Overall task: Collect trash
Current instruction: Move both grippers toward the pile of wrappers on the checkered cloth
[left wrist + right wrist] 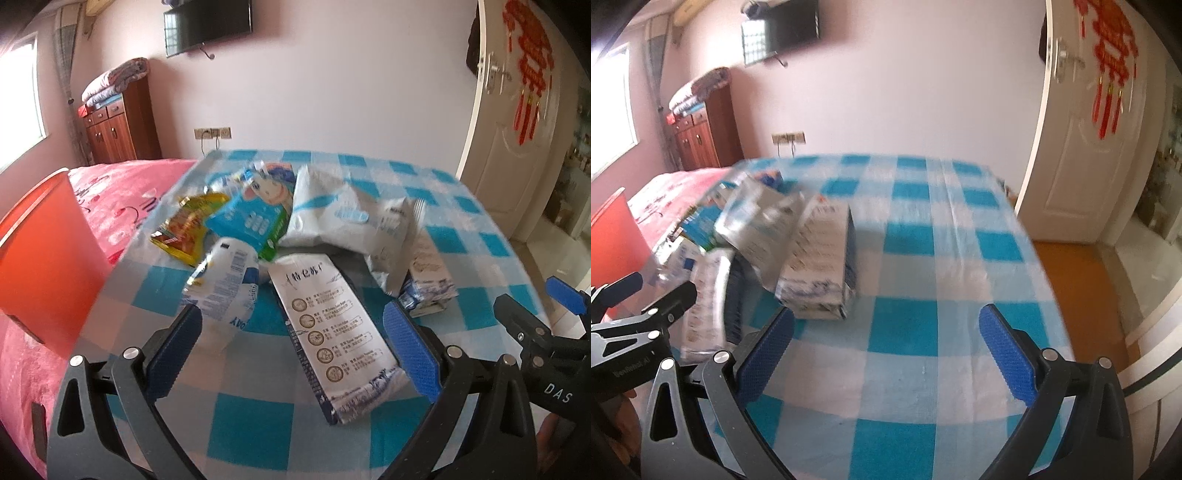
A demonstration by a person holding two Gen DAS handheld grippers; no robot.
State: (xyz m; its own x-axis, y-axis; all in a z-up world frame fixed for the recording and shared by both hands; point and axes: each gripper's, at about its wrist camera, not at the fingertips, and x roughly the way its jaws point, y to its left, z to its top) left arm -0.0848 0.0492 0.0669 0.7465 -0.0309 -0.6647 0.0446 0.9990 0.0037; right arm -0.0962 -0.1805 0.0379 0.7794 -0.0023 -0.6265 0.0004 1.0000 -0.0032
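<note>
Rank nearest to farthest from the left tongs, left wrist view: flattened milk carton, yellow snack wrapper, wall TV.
1. Flattened milk carton: lying between the open left tongs, on the checked cloth.
2. Yellow snack wrapper: at the pile's far left, beside the orange bin.
3. Wall TV: high on the back wall.

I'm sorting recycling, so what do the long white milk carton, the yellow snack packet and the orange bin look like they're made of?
Long white milk carton: probably coated paperboard, with folded flat panels, a crimped end and a slight sheen.
Yellow snack packet: likely plastic or foil film; it is glossy, crinkled and has sealed edges.
Orange bin: apparently moulded plastic, smooth, one colour, with a thin rim.
</note>
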